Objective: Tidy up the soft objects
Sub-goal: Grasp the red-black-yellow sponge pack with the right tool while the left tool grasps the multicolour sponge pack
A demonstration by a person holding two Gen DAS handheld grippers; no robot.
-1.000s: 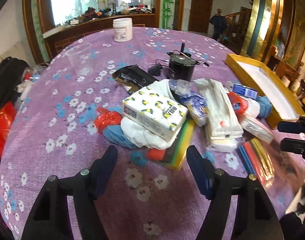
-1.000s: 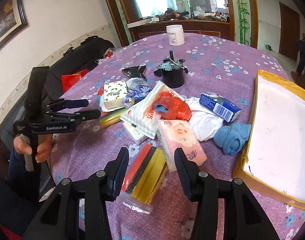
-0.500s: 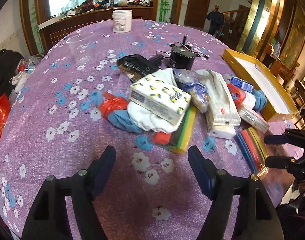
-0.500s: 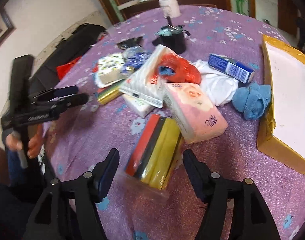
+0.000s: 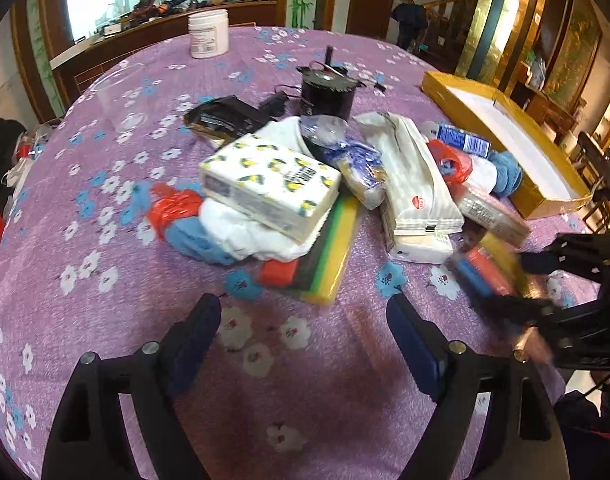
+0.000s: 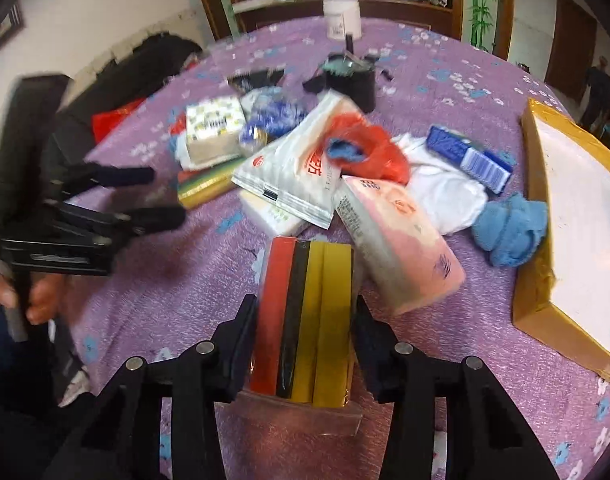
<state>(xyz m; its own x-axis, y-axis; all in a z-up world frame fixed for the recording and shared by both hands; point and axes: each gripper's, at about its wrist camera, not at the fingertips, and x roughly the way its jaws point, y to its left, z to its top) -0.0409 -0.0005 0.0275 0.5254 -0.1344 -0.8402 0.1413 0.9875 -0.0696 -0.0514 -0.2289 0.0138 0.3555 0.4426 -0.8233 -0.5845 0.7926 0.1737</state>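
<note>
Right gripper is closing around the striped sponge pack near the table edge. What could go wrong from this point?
1. The right gripper straddles the sponge pack near its end, so lifted it may droop or slip in its loose clear wrap.
2. The pink tissue pack lies against the sponge pack and could be dragged along.

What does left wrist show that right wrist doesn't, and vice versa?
Left wrist only: the left gripper, jaws open over bare tablecloth, and a clear cup.

Right wrist only: the right gripper, jaws just closing against the sponge pack, and the hand on the left tool.

Both: lemon tissue pack, white jar, yellow tray.
</note>
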